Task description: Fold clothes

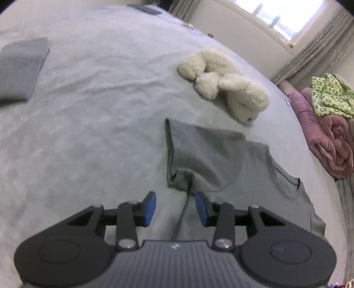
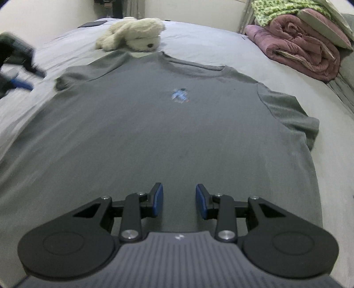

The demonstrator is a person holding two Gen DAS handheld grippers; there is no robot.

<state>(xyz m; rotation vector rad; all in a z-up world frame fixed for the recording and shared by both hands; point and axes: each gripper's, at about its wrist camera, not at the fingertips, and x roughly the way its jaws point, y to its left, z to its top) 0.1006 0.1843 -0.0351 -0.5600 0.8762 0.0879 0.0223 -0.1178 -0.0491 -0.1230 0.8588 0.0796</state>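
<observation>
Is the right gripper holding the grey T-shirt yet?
No, the right gripper hangs above the grey T-shirt with its blue pads apart and no cloth pinched between them.

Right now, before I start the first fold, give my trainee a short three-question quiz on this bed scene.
1. True or false: the right gripper is clamped on the grey T-shirt.
2. What lies just beyond the shirt's collar? A) white plush toy B) a lamp C) a shoe
3. Fill in: a green patterned cloth lies on the rolled ____ quilt.

Key: 1 false; 2 A; 3 pink.
</observation>
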